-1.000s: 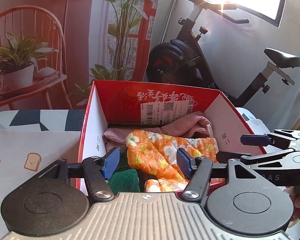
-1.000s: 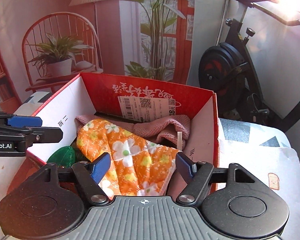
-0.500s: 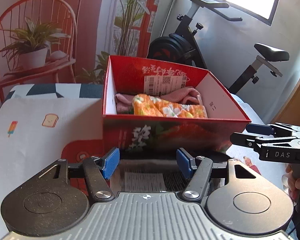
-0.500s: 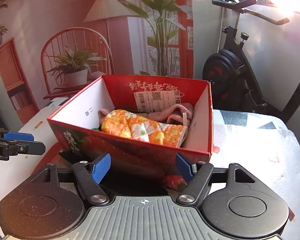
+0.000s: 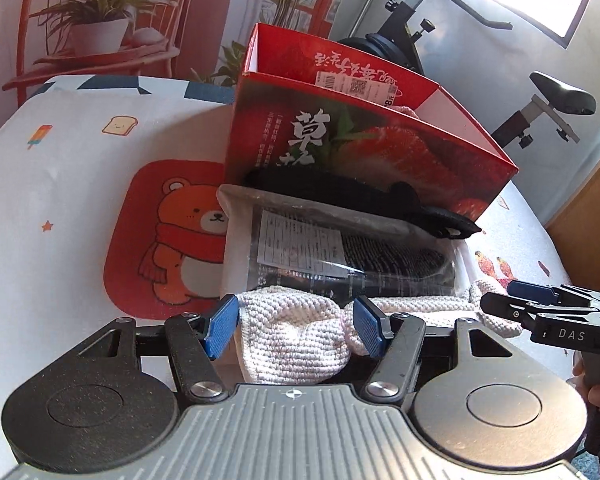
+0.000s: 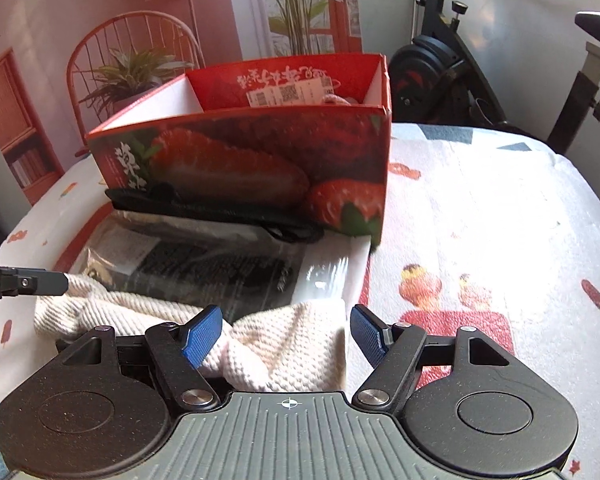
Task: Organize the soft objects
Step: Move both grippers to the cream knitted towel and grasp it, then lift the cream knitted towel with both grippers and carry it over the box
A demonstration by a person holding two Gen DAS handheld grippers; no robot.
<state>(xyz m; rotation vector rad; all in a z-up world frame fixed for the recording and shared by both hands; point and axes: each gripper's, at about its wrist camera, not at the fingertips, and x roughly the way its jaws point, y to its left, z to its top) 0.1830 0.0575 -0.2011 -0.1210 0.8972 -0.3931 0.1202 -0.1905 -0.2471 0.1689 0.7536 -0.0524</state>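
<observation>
A white knitted cloth (image 5: 296,344) (image 6: 284,348) lies on the table in front of the red strawberry box (image 5: 380,152) (image 6: 240,160). My left gripper (image 5: 294,332) is open low over the cloth's left end, which bulges between the blue pads. My right gripper (image 6: 286,334) is open over the cloth's right end, with a gap at its right pad. Each gripper shows at the edge of the other's view (image 5: 500,296) (image 6: 40,282). Beyond the cloth lies a clear-wrapped dark packet (image 5: 340,256) (image 6: 220,264). A pink cloth (image 5: 408,111) peeks over the box rim.
A black strap-like item (image 5: 360,196) lies along the box's foot. The tablecloth carries a red bear patch (image 5: 168,236) on the left and open cloth (image 6: 480,208) to the right of the box. An exercise bike (image 6: 440,68) stands behind the table.
Both grippers have drawn back from above the box and dropped to the knitted cloth in front of it. The box's contents have gone out of sight. Neither jaw width has changed.
</observation>
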